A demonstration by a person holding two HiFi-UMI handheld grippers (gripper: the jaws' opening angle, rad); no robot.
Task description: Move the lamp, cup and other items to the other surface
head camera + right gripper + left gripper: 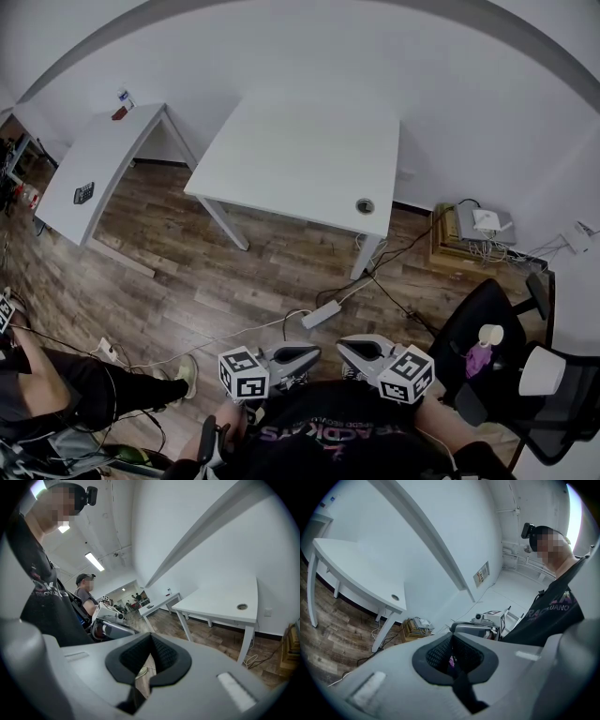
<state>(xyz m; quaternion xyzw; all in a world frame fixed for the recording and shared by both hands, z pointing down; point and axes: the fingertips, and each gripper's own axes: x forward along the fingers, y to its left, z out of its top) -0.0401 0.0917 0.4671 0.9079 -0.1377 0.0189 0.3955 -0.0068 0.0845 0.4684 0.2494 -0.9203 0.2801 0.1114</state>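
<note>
Both grippers are held close to my chest, tips facing each other. My left gripper (315, 355) (451, 639) is shut with nothing between its pads. Opposite it, my right gripper (342, 348) (151, 638) is shut and empty too. A black office chair (473, 314) stands at my right. On it are a pale cup (490, 334), a purple item (478, 360) and a lamp with a white shade (542, 370). Neither gripper is near them. A bare white table (309, 150) stands ahead across the wooden floor.
The white table has a cable hole (365, 205) near its front right corner. A second white table (103, 155) at the left carries a dark device (83, 192). A power strip (322, 314) and cables lie on the floor. Another person (56, 394) sits at the left.
</note>
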